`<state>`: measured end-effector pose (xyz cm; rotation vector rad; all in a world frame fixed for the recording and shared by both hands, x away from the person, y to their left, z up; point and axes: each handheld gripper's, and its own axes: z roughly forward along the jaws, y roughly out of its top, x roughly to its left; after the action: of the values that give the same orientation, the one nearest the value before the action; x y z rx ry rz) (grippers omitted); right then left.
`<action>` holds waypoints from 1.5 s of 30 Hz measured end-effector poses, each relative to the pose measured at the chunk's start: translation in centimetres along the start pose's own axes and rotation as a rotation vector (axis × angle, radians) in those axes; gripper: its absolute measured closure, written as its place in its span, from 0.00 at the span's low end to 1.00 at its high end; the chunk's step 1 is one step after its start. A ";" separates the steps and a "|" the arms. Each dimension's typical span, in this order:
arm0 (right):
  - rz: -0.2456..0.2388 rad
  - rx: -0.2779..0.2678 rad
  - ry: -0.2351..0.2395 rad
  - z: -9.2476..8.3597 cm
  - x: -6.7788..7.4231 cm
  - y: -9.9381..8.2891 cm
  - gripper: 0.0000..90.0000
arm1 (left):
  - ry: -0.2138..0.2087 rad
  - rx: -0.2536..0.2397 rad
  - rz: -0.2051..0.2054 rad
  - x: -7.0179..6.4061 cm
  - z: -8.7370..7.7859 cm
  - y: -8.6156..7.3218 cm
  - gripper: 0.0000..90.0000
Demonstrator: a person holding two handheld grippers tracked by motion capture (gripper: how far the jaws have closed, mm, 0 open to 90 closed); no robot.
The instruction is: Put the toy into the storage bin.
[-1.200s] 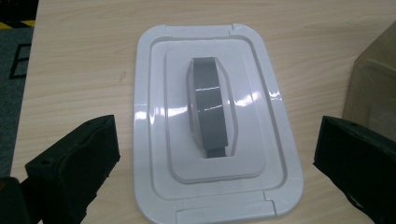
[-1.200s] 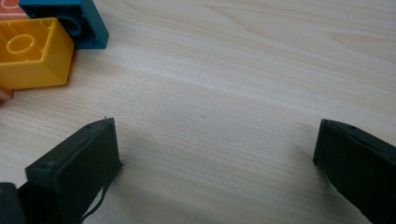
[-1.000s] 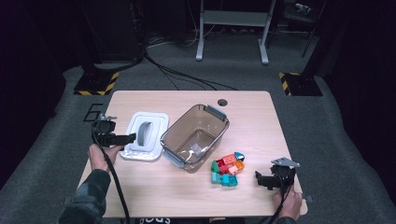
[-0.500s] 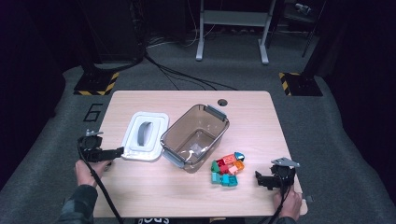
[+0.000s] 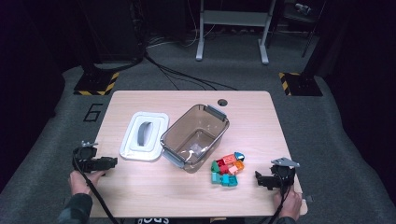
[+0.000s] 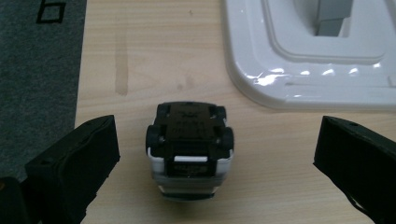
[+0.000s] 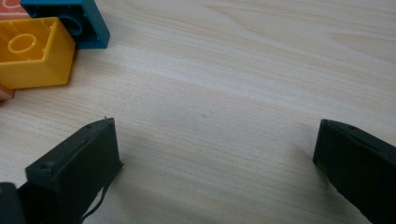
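My left gripper (image 5: 111, 163) rests low at the table's left front edge, just short of the white lid (image 5: 144, 136). In the left gripper view it (image 6: 215, 151) stands open, and a small toy car (image 6: 189, 145) lies upside down on the wood between the jaws, touching neither. The white lid (image 6: 308, 56) is just beyond the car. My right gripper (image 5: 259, 179) sits at the right front, open over bare wood (image 7: 215, 140). A pile of coloured bricks (image 5: 226, 170) lies to its left; a yellow brick (image 7: 32, 51) and a teal brick (image 7: 70, 21) show there.
An open, clear brown container (image 5: 196, 137) stands mid-table between lid and bricks, with little visible inside. A cable hole (image 5: 222, 101) sits near the far edge. Grey carpet (image 6: 37, 60) begins right at the table's left edge.
My left gripper has drawn back from the lid's left side toward the near left edge of the table. The right gripper and the bricks have stayed put.
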<state>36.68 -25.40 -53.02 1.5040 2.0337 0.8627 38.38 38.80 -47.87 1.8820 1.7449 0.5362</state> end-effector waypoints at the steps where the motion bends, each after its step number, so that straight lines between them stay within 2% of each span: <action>1: 0.000 0.000 0.000 0.0 0.0 0.0 0.00 | 0.005 0.009 -0.006 0.2 0.2 -0.2 0.00; 4: -0.001 0.000 0.000 0.0 0.0 0.0 0.00 | 0.017 0.020 -0.013 0.6 0.6 -0.6 0.00; 5: 0.000 0.000 0.000 0.0 0.0 0.0 0.00 | 0.020 0.009 -0.022 0.7 0.7 -0.7 0.02; 6: 0.000 0.000 0.000 0.0 0.0 0.0 0.00 | 0.025 0.011 -0.020 0.9 0.7 -0.8 0.06; 7: 0.000 -0.001 0.000 0.0 0.0 0.0 0.00 | 0.026 0.006 -0.030 1.0 0.7 -0.8 0.15; 9: -0.001 0.000 0.000 0.0 0.0 0.0 0.00 | 0.028 0.008 -0.024 1.4 0.9 -0.8 0.35; 12: -0.001 0.000 0.000 0.0 0.0 0.0 0.00 | 0.006 0.000 -0.020 1.7 0.9 -0.7 0.45; 14: -0.001 0.000 0.000 0.0 0.0 0.0 0.00 | -0.007 0.011 0.003 1.7 0.9 -0.7 0.52; 21: -0.001 -0.001 0.000 0.0 0.0 0.0 0.00 | 0.014 0.011 0.057 1.0 1.0 -0.7 0.53; 25: 0.000 -0.001 0.000 0.0 0.0 0.0 0.00 | -0.005 0.010 0.076 0.5 0.8 -0.4 0.53; 34: 0.000 0.000 0.000 0.0 0.0 0.0 0.00 | -0.046 -0.051 0.105 -0.9 -1.1 1.2 0.54; 40: -0.001 0.000 0.000 0.0 0.0 0.0 0.00 | -0.065 -0.070 0.138 -2.0 -2.2 2.3 0.54; 41: -0.001 0.000 0.000 0.0 0.0 0.0 0.00 | -0.073 -0.081 0.128 -2.3 -2.2 2.5 0.54; 42: 0.000 0.000 0.000 0.0 0.0 0.0 0.00 | -0.072 -0.070 0.144 -2.3 -2.4 2.7 0.54; 45: 0.000 -0.001 0.000 0.0 0.0 0.0 0.00 | -0.087 -0.081 0.146 -2.8 -2.6 3.2 0.54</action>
<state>36.68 -25.39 -53.02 1.5034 2.0335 0.8631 39.09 36.19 -43.71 1.9556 1.5163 0.5617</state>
